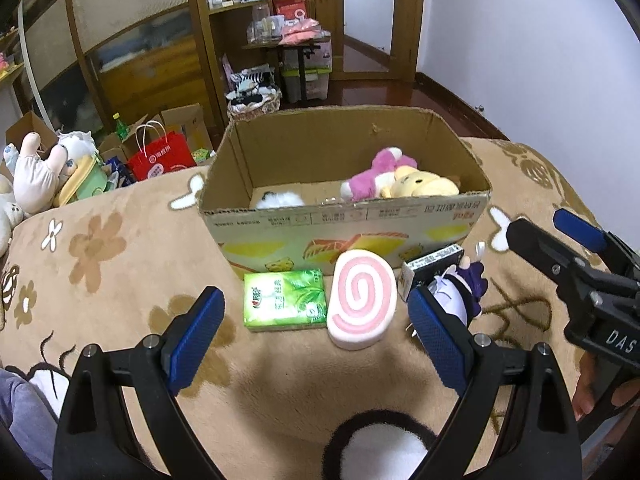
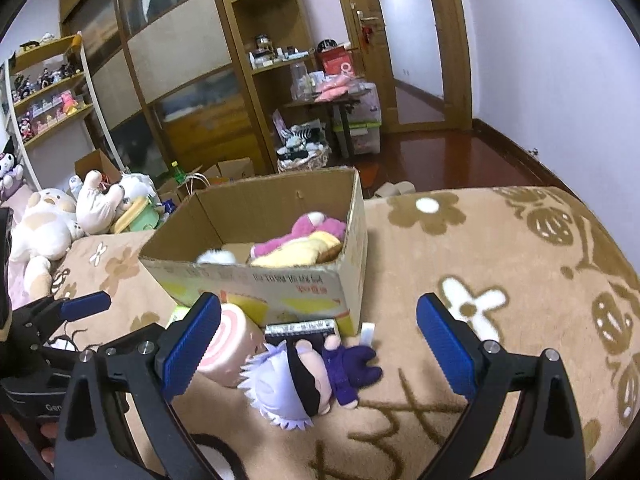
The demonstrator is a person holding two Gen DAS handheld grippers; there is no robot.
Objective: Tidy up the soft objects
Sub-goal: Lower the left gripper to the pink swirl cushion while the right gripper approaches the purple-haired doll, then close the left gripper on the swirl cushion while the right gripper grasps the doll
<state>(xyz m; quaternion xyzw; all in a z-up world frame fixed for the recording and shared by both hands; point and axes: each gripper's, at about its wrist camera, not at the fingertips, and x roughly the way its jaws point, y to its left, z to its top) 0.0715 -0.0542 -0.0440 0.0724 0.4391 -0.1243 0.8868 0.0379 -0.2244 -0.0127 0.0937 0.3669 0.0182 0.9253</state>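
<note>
An open cardboard box (image 1: 344,236) (image 2: 304,284) stands on the brown flowered blanket. It holds a pink plush (image 1: 376,172) (image 2: 316,230), a yellow plush (image 1: 424,186) (image 2: 296,254) and a white fluffy toy (image 1: 280,200) (image 2: 216,257). In front of the box lie a green tissue pack (image 1: 282,300), a pink swirl-roll cushion (image 1: 362,298) (image 2: 228,346), a small dark carton (image 1: 432,266) (image 2: 300,328) and a white-haired doll in purple (image 1: 460,292) (image 2: 304,384). My left gripper (image 1: 316,340) is open and empty, just before the tissue pack and cushion. My right gripper (image 2: 318,344) is open and empty, over the doll.
Several large plush toys (image 2: 44,224) (image 1: 36,176) lie at the blanket's left edge. A red paper bag (image 1: 160,156), boxes, a basket (image 1: 254,104) and wooden shelving stand on the floor behind. The blanket (image 2: 520,280) extends to the right of the box.
</note>
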